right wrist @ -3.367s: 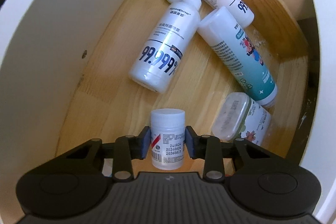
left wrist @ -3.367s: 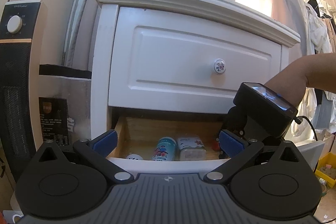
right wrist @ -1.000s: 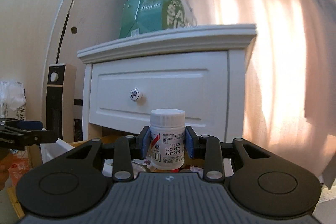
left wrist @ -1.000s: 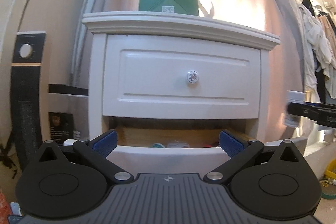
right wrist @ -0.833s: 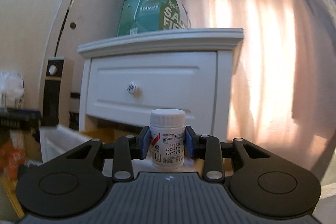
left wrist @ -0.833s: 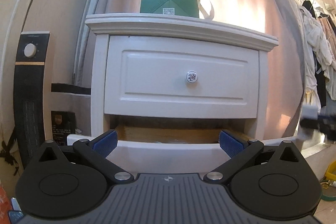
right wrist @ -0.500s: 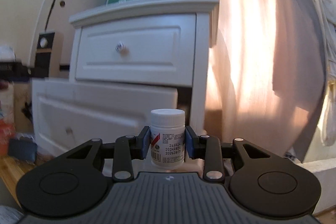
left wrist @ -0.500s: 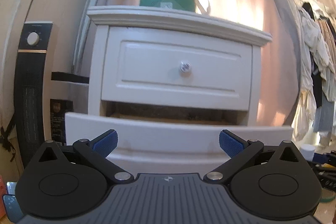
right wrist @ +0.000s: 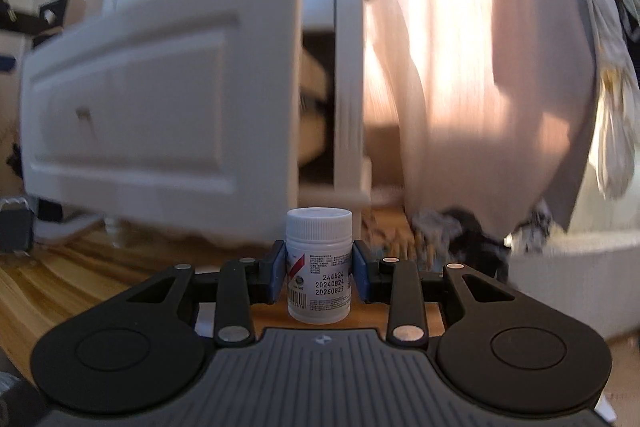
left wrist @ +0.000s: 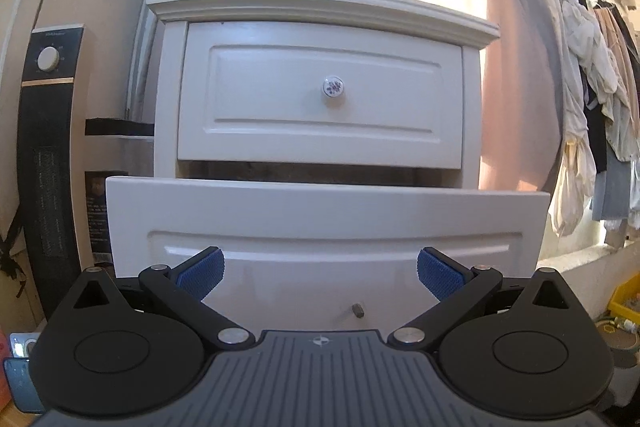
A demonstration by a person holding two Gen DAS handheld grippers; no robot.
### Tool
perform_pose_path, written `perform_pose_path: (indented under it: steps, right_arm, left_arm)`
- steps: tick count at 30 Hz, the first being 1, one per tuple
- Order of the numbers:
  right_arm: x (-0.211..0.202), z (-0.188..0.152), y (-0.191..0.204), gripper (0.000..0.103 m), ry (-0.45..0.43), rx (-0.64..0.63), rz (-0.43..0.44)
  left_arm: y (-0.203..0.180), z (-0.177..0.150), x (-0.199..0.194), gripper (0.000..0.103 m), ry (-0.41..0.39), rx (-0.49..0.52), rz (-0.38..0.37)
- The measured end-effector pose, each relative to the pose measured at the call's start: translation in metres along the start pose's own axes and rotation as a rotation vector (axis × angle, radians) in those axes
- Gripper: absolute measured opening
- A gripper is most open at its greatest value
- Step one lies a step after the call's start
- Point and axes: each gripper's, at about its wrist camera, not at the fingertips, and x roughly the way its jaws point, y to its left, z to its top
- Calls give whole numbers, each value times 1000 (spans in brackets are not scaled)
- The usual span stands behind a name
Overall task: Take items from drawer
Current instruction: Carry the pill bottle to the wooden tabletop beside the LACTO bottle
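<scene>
White pill bottle (right wrist: 319,269) is sitting clamped in my right gripper (right wrist: 319,277), now down beside the open drawer (left wrist: 328,227) near the floor; my left gripper (left wrist: 319,273) is hanging open, empty.

Left gripper (left wrist: 319,269): spread wide, blue pads (left wrist: 200,267) far apart, nothing between them, held level and pointing straight ahead. Right gripper (right wrist: 319,277): closed, blue pads (right wrist: 275,277) pressed against both sides of a small white bottle (right wrist: 319,269), carried upright and low, near a wooden floor (right wrist: 80,279).
</scene>
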Motion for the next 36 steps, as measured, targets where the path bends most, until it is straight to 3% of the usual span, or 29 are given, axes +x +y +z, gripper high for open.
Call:
perform_pose_path:
  steps: [10, 29, 36]
  right_arm:
    - [23, -54, 9, 34, 16, 11, -37]
    - [31, -87, 18, 35, -29, 15, -20]
    - [32, -96, 21, 35, 0, 6, -22]
  left_arm:
    - [3, -9, 1, 103, 17, 4, 4]
    - [5, -24, 5, 103, 43, 0, 50]
    - [-2, -27, 5, 103, 47, 1, 26]
